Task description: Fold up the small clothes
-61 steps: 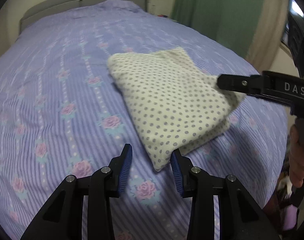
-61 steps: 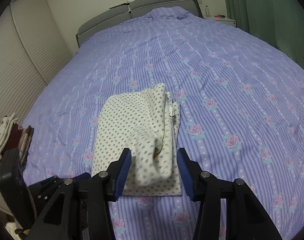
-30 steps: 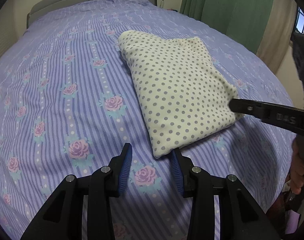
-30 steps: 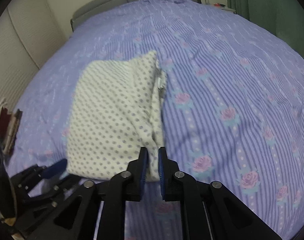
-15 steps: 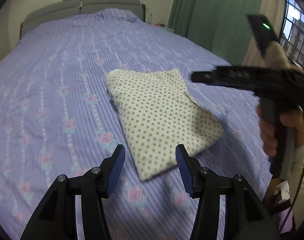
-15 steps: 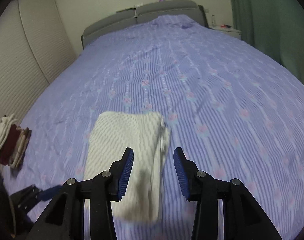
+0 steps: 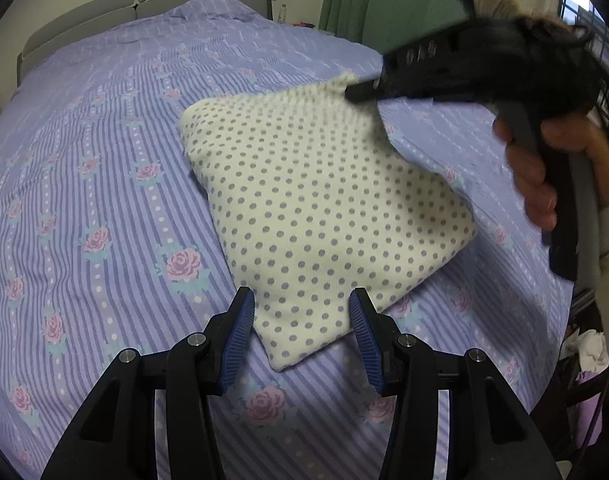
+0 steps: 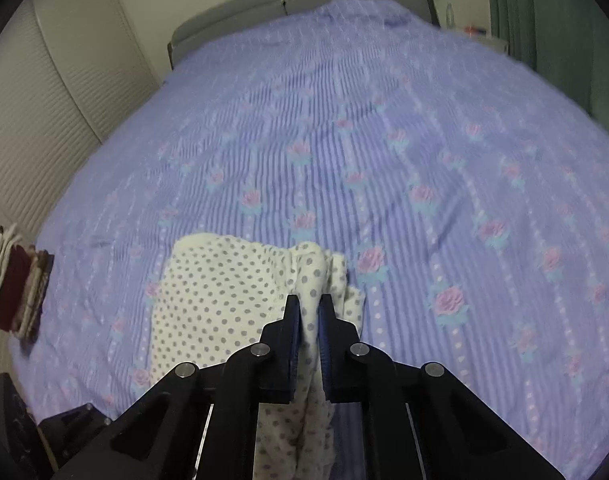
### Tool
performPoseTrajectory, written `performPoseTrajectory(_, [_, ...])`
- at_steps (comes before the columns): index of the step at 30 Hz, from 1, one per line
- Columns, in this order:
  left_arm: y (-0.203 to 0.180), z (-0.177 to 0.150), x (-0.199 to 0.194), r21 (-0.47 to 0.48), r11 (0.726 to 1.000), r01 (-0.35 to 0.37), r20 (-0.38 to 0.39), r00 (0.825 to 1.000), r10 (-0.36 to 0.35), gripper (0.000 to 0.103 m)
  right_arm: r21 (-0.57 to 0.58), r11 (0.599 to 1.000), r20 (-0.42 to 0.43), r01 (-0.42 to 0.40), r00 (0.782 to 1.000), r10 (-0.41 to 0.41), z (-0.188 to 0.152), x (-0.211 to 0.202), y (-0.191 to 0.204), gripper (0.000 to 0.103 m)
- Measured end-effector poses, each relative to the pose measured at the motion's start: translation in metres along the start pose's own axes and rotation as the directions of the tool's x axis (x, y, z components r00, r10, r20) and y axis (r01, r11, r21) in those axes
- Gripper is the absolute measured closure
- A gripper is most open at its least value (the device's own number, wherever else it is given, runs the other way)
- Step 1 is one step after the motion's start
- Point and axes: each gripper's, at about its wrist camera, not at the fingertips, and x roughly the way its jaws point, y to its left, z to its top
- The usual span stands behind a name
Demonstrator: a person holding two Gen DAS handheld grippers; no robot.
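Left wrist view: your left gripper [image 7: 300,330] stands half open; the near corner of the folded polka-dot garment [image 7: 304,200] lies between the jaws, unpinched, on the bed [image 7: 84,160]. Half a second ago the far corner lay flat; now it lifts.

Right wrist view: your right gripper [image 8: 309,320] has just closed, jaws narrow on that corner's layers, tilted downward. Judged: another fold starting.
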Motion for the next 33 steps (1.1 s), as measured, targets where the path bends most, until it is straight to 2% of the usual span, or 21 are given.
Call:
performPoseTrajectory(3, [0.0,-0.004,0.004,-0.006,1.0,-0.003,-0.012,1.0,0.003,0.054,-0.038,0.997,0.048,0.06,0.997,-0.058,0.007,-0.009,0.004,0.096])
performPoseTrajectory(5, [-0.001,-0.007,0.003,-0.008,1.0,-0.005,-0.015,1.0,0.005,0.054,-0.043,0.992,0.03,0.117,0.993,-0.116,0.012,0.0,0.001,0.097])
performPoseTrajectory(7, [-0.003,-0.008,0.004,-0.001,1.0,-0.011,-0.021,1.0,0.011,0.054,-0.033,0.99,0.019,0.14,0.99,-0.139,0.011,0.002,-0.004,0.097])
performPoseTrajectory(9, [-0.006,-0.01,0.005,0.005,1.0,-0.016,-0.019,1.0,0.016,0.054,-0.055,0.979,0.04,0.197,0.98,-0.195,0.012,0.0,-0.008,0.098])
performPoseTrajectory(10, [-0.007,-0.01,0.005,0.004,1.0,-0.018,-0.019,1.0,0.018,0.054,-0.047,0.982,0.04,0.18,0.983,-0.179,0.014,-0.002,-0.012,0.098])
performPoseTrajectory(12, [-0.008,-0.012,0.005,-0.013,1.0,-0.013,-0.014,1.0,0.012,0.054,0.008,0.996,0.05,0.09,0.995,-0.09,0.016,-0.011,-0.019,0.097])
performPoseTrajectory(13, [-0.009,-0.01,0.007,-0.018,1.0,-0.012,-0.014,1.0,0.012,0.054,0.035,0.998,0.063,0.047,0.997,-0.049,0.016,-0.017,-0.022,0.091])
performPoseTrajectory(14, [-0.01,-0.011,0.008,-0.021,1.0,-0.014,-0.014,1.0,0.013,0.054,0.053,0.998,0.065,0.024,0.997,-0.027,0.015,-0.021,-0.025,0.076])
performPoseTrajectory(16, [-0.013,-0.012,0.007,-0.019,1.0,-0.02,-0.013,1.0,0.02,0.054,0.084,0.996,0.072,-0.015,0.997,0.009,0.012,-0.022,-0.027,0.065])
performPoseTrajectory(21, [-0.014,-0.006,-0.002,-0.033,0.999,-0.001,0.017,1.0,0.001,0.054,0.073,0.997,-0.008,-0.017,1.0,0.018,0.001,0.003,-0.022,0.065])
performPoseTrajectory(24, [-0.013,0.0,-0.006,-0.026,1.0,0.005,0.026,1.0,-0.005,0.053,0.065,0.997,-0.018,-0.032,0.999,0.033,-0.003,0.013,-0.015,0.066])
performPoseTrajectory(26, [-0.014,0.002,-0.002,-0.01,1.0,-0.001,0.018,1.0,0.001,0.053,0.048,0.999,-0.002,-0.003,1.0,0.003,-0.004,0.013,-0.011,0.086])
performPoseTrajectory(30, [-0.018,0.0,0.0,0.027,0.999,-0.018,0.018,1.0,0.018,0.053,-0.036,0.999,-0.004,0.021,1.0,-0.021,0.0,0.015,0.002,0.088])
performPoseTrajectory(33, [-0.017,-0.001,0.0,0.026,1.0,-0.015,0.017,1.0,0.014,0.053,0.017,1.0,-0.017,-0.01,1.0,0.01,0.002,0.016,-0.004,0.086])
